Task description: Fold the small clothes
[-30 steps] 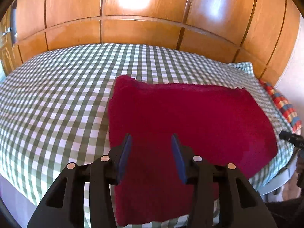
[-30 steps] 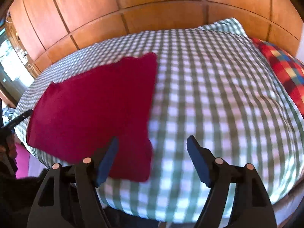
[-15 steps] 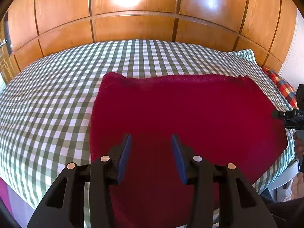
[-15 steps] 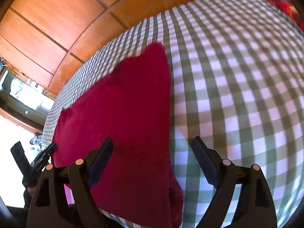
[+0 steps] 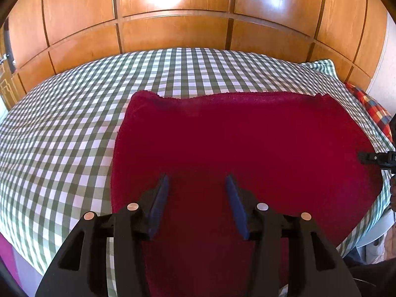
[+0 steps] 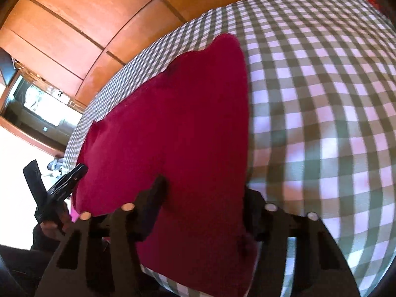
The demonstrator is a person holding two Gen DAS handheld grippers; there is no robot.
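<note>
Left tool (image 5: 196, 180) open over red cloth (image 5: 242, 143), long axis crosswise; right tool (image 6: 203, 185) closing astride its corner.

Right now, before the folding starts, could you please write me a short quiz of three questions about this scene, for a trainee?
1. True or false: the red cloth lies on a plain white sheet.
2. What stands behind the bed? A) wooden panels B) a brick wall C) a curtain
3. In the left wrist view, what lies at the far right end of the bed, beyond the red cloth?

Key
1. False: it lies on a green-and-white checked cover.
2. A.
3. A multicoloured checked fabric in red, blue and yellow.
</note>
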